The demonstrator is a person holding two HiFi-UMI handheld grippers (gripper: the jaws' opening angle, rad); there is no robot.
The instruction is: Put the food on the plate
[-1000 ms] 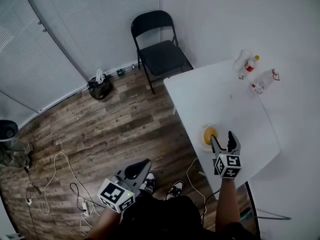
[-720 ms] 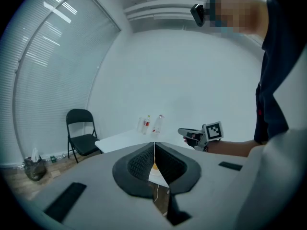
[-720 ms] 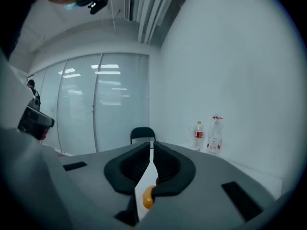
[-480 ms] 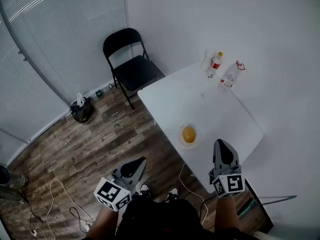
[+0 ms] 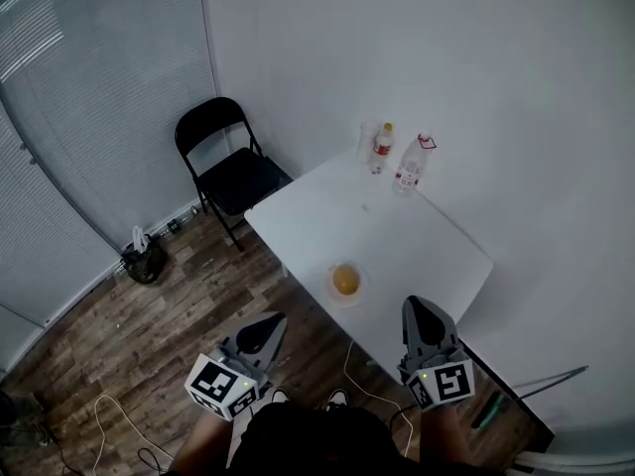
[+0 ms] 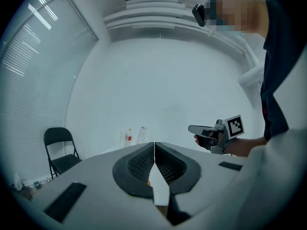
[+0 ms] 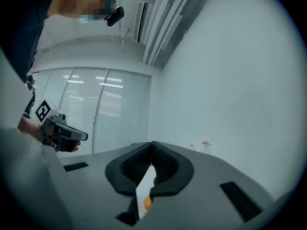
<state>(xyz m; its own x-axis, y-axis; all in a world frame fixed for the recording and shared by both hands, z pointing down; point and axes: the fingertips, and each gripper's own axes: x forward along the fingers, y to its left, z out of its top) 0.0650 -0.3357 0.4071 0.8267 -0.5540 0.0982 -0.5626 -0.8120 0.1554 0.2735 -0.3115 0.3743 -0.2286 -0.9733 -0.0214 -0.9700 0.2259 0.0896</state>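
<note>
An orange round food (image 5: 345, 280) lies on a small pale plate (image 5: 331, 291) near the front edge of the white table (image 5: 417, 236). My right gripper (image 5: 415, 306) hovers over the table's near corner, to the right of and behind the plate, shut with nothing between its jaws. My left gripper (image 5: 272, 321) hangs over the wooden floor to the left of the table, also shut and empty. In the right gripper view the jaws (image 7: 152, 146) meet at the tip, and a bit of the orange food (image 7: 147, 202) shows below them. In the left gripper view the jaws (image 6: 154, 146) touch.
Two plastic bottles (image 5: 382, 148) (image 5: 409, 167) stand at the table's far corner by the white wall. A black folding chair (image 5: 223, 167) stands on the floor beyond the table, and a dark bag (image 5: 144, 261) sits by the blinds. A cable (image 5: 347, 350) runs under the table.
My right gripper has drawn back from the plate toward my body and has gone from open to shut. The head view has swung, so the table sits further left. The left gripper stayed low.
</note>
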